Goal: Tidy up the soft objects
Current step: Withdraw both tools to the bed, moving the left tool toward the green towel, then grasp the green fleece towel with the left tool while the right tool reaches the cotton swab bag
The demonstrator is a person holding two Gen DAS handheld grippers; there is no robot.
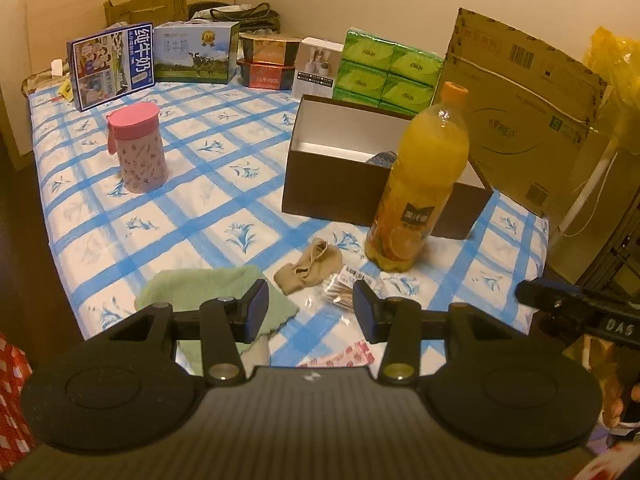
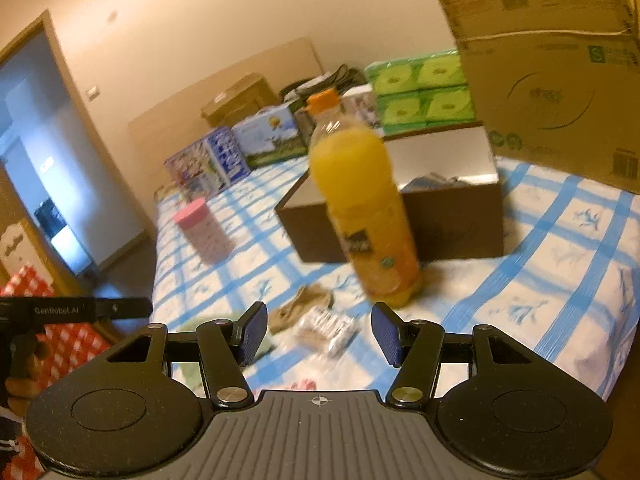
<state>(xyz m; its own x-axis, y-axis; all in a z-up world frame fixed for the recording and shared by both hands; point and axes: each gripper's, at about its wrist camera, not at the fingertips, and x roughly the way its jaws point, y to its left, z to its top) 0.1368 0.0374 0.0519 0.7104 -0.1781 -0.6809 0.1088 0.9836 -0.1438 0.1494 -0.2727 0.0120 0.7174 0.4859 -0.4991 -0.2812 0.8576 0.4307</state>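
Left claw (image 1: 308,306): jaws spread wide, nothing between the blue pads (image 1: 256,312), touching nothing. It hangs above the near edge of the bed (image 1: 168,216), which has a blue-and-white checked cover. Green cloth (image 1: 208,292) lies flat on the cover, partly hidden under the claw's left finger in the left wrist view. Beige sock (image 1: 310,266) is crumpled just ahead, between the pads' line of sight, near the cloth but apart from it. A clear packet with a printed label (image 1: 352,286) lies just beside the sock on its right.

Right claw (image 2: 318,332): also wide open, empty, no contact. The right wrist view is motion-blurred. Sock (image 2: 300,306) and packet (image 2: 328,330) sit ahead of it on the bed; the green cloth (image 2: 192,330) peeks out behind the left finger.

Orange juice bottle (image 1: 420,184) stands upright just past the packet, in front of the brown open box (image 1: 332,192). The box has a white inside; something blue (image 1: 382,158) lies in it, too hidden to identify. Pink lidded cup (image 1: 138,148) stands upright, well to the left of the box. Along the far edge: milk cartons (image 1: 110,66), green tissue packs (image 1: 384,70) and a large cardboard carton (image 1: 520,112) leaning by the wall.
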